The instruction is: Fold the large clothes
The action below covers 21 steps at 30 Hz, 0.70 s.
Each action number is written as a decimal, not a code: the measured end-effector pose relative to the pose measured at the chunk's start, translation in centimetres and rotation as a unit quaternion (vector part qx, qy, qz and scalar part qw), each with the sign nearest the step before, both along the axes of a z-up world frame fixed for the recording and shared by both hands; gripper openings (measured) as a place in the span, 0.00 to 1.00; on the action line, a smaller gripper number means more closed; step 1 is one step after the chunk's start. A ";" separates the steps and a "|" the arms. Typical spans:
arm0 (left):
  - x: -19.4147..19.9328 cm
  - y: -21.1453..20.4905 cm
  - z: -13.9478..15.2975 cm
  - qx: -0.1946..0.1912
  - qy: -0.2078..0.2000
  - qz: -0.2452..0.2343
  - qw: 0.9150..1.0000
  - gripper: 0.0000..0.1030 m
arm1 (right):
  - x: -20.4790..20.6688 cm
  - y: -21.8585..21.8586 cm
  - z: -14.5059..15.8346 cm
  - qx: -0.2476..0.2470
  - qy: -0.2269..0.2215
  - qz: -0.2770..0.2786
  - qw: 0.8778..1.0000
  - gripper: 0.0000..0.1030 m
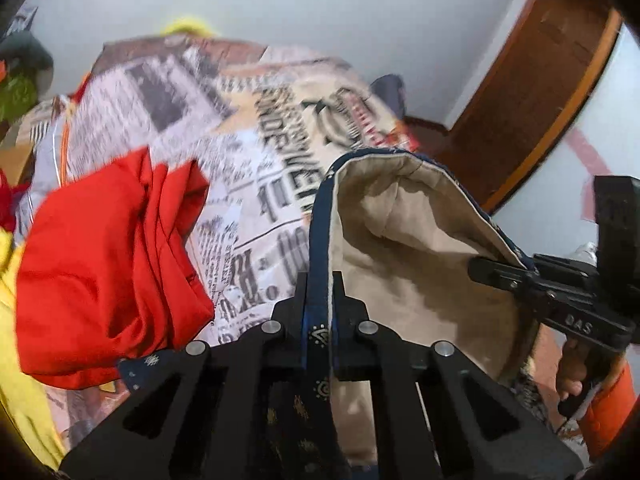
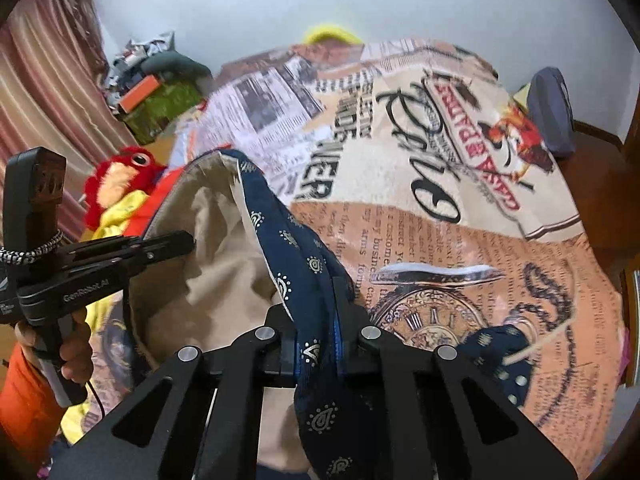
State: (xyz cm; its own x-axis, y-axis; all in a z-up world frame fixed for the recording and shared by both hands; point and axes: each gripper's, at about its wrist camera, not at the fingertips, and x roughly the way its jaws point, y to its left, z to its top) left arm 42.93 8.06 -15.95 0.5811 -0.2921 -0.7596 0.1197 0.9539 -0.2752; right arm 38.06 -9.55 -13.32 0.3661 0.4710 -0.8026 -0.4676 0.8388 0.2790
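Note:
A navy patterned garment with a beige lining [image 1: 404,240] hangs between my two grippers above a bed. My left gripper [image 1: 319,292] is shut on its navy edge. My right gripper [image 2: 316,300] is shut on the other navy edge [image 2: 288,240]; the lining [image 2: 208,256] sags open between them. Each gripper also shows in the other's view, the right one [image 1: 500,270] at the garment's far side and the left one [image 2: 176,240] likewise.
The bed carries a newspaper-print cover [image 2: 460,208]. A red garment [image 1: 108,264] and yellow cloth [image 1: 16,352] lie at its left. A red plush toy [image 2: 120,180] and a cluttered pile [image 2: 156,92] sit left. A wooden door [image 1: 532,92] stands at right.

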 end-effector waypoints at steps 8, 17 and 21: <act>-6.5 -2.3 4.8 0.024 -0.030 -0.047 0.998 0.07 | -5.2 -1.5 3.3 0.013 -0.010 0.022 1.000 0.09; -13.1 -2.9 3.6 0.025 0.007 -0.067 0.997 0.07 | -10.7 -2.8 1.6 -0.014 0.023 0.030 0.999 0.09; -15.8 -2.6 1.7 0.025 0.028 -0.067 0.997 0.07 | -13.1 -3.4 0.1 -0.027 0.041 0.028 0.998 0.09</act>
